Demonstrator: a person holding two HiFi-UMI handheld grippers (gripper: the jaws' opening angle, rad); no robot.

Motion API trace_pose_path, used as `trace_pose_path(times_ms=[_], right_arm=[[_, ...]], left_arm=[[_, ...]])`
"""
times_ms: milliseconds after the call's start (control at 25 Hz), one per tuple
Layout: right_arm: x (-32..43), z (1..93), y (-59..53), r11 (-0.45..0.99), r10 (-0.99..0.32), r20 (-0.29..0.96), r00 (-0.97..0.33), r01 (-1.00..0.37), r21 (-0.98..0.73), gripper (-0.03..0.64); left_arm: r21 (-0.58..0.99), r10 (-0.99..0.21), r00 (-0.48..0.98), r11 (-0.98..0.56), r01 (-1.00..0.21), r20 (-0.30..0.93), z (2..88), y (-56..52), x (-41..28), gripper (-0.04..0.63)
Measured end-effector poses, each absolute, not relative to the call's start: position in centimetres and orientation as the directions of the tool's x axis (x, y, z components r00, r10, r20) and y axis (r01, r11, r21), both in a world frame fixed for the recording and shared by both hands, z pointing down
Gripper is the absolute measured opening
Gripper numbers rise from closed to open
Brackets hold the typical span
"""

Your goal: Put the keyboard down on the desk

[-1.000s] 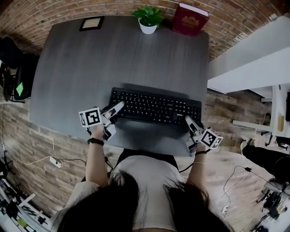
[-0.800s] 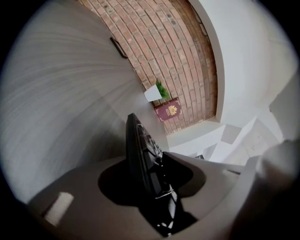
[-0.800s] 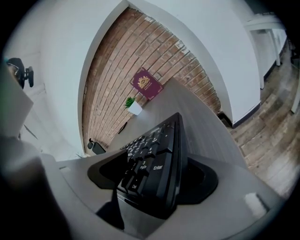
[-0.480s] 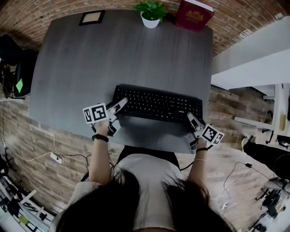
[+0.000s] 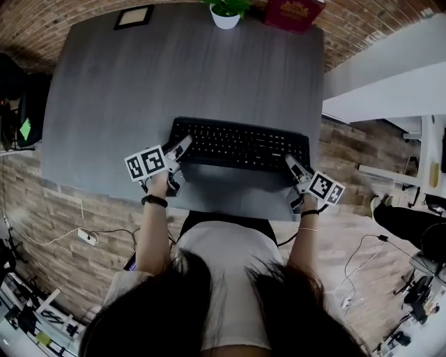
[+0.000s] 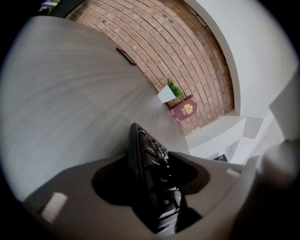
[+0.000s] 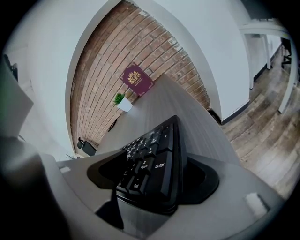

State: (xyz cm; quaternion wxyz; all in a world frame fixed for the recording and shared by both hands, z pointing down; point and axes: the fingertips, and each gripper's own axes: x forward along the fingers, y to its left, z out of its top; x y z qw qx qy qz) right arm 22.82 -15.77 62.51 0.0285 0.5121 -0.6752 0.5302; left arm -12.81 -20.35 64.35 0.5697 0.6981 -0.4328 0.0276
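Noted: left gripper (image 5: pixel 181 146) jaws opening, left end of the keyboard (image 5: pixel 240 143) between them. The right gripper (image 5: pixel 291 163) jaws stand apart astride its right end. The left forearm (image 5: pixel 153 233) and right forearm (image 5: pixel 304 244) reach forward.

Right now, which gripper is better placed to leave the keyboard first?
Probably right: the right gripper stands open around the keyboard; jaws of the left gripper are opening around it.

Potted plant (image 5: pixel 225 14), red book (image 5: pixel 293 12), picture frame (image 5: pixel 134 17)

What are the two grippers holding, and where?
Nothing is gripped. The keyboard lies on the desk, its ends between the opening jaws of the left gripper and the open jaws of the right gripper.
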Motion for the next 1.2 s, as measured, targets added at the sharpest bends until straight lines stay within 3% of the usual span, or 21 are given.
trace_pose_path(times_ms=[480, 840, 1040, 1200], right_arm=[[23.8, 62.6, -15.8, -0.131, -0.656, 0.663, -0.361, -0.811, -0.571, 0.342], [24.2, 62.9, -16.0, -0.162, -0.657, 0.706, -0.264, -0.865, -0.474, 0.367], [24.5, 63.0, -16.1, -0.162, -0.679, 0.701, -0.217, -0.888, -0.431, 0.379], [25.5, 63.6, -15.8, -0.106, -0.656, 0.748, -0.102, -0.969, -0.225, 0.39]], left_arm=[[0.68, -0.589, 0.551, -0.002, -0.733, 0.592, 64.3, -20.5, -12.8, 0.291], [0.529, -0.573, 0.465, -0.064, -0.846, 0.675, 64.2, -20.6, -13.2, 0.383], [0.441, -0.582, 0.433, -0.139, -0.887, 0.688, 63.5, -21.2, -13.1, 0.388], [0.447, -0.581, 0.433, -0.131, -0.885, 0.689, 64.4, -21.0, -13.1, 0.388]])
